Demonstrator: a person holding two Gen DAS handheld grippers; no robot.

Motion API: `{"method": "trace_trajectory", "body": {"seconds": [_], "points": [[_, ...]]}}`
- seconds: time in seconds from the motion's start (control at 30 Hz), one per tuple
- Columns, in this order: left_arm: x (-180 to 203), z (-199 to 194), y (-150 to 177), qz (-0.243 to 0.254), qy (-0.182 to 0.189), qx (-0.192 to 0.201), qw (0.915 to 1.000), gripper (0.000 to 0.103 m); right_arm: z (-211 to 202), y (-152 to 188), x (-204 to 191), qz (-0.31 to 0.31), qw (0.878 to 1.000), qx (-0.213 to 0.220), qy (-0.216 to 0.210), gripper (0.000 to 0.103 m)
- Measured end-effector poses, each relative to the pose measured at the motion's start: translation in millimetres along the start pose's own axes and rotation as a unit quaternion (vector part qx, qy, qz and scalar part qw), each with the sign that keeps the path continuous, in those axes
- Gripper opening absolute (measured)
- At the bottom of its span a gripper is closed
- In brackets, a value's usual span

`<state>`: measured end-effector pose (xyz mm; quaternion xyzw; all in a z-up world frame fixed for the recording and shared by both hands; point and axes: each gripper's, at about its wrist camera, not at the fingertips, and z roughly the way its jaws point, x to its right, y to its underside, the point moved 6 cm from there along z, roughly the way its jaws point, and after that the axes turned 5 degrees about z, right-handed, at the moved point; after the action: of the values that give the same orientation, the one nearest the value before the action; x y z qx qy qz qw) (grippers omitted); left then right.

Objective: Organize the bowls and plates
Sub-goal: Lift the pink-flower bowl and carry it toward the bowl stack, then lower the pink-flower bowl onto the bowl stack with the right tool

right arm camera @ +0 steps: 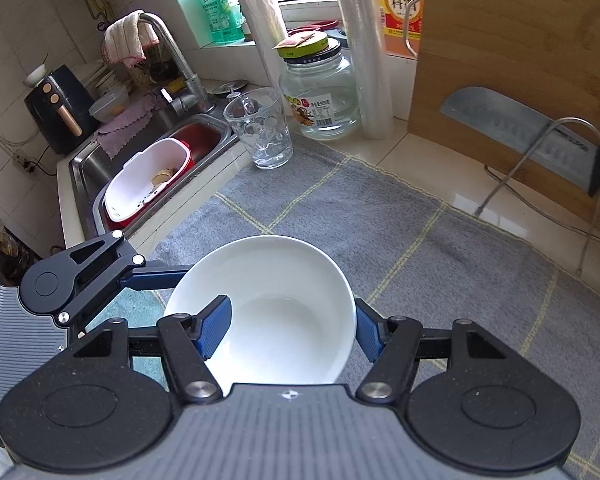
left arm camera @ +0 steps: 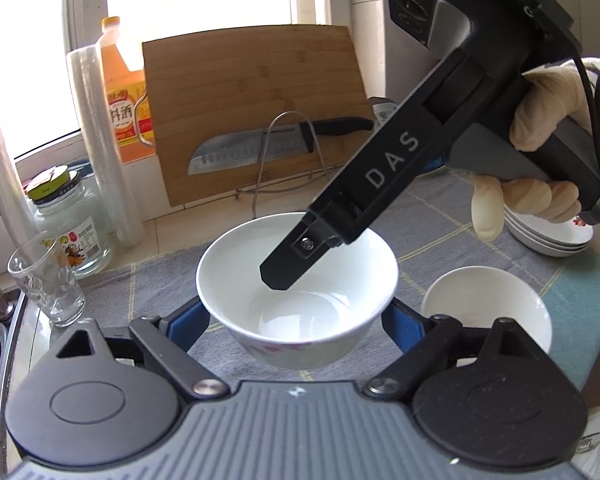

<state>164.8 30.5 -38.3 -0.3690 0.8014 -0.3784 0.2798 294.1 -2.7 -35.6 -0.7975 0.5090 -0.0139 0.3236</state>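
Note:
A white bowl (left arm camera: 296,280) with a pink pattern low on its side rests on the grey mat (left arm camera: 160,280). My left gripper (left arm camera: 296,320) is open, its blue fingers (left arm camera: 188,326) on either side of the bowl's base. My right gripper (right arm camera: 288,330) is open over the same bowl (right arm camera: 268,312): one blue finger (right arm camera: 216,328) is inside it, the other outside the rim. From the left wrist view the right gripper's black finger (left arm camera: 296,256) reaches down into the bowl. A second white bowl (left arm camera: 488,304) sits to the right, and a stack of plates (left arm camera: 548,236) behind it.
A drinking glass (right arm camera: 260,128), a glass jar (right arm camera: 324,92), plastic wrap rolls (right arm camera: 364,48) and an orange bottle (left arm camera: 124,92) stand at the mat's far left. A cutting board (left arm camera: 256,108) with a knife (left arm camera: 260,144) leans in a wire rack. The sink (right arm camera: 148,176) holds a white colander.

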Motion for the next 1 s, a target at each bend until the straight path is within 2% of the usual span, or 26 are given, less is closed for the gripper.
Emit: {"method": "trace_trajectory", "body": {"seconds": [0.47, 1.0], "points": [[43, -13, -11, 0.029, 0.032, 0.017, 0.9989, 0.092, -49, 35, 16, 0.032, 0.999, 0.029, 0.016, 0.071], [86, -7, -8, 0.039, 0.084, 0.005, 0.9957, 0.092, -75, 81, 35, 0.065, 0.997, 0.023, 0.037, 0.071]]}}
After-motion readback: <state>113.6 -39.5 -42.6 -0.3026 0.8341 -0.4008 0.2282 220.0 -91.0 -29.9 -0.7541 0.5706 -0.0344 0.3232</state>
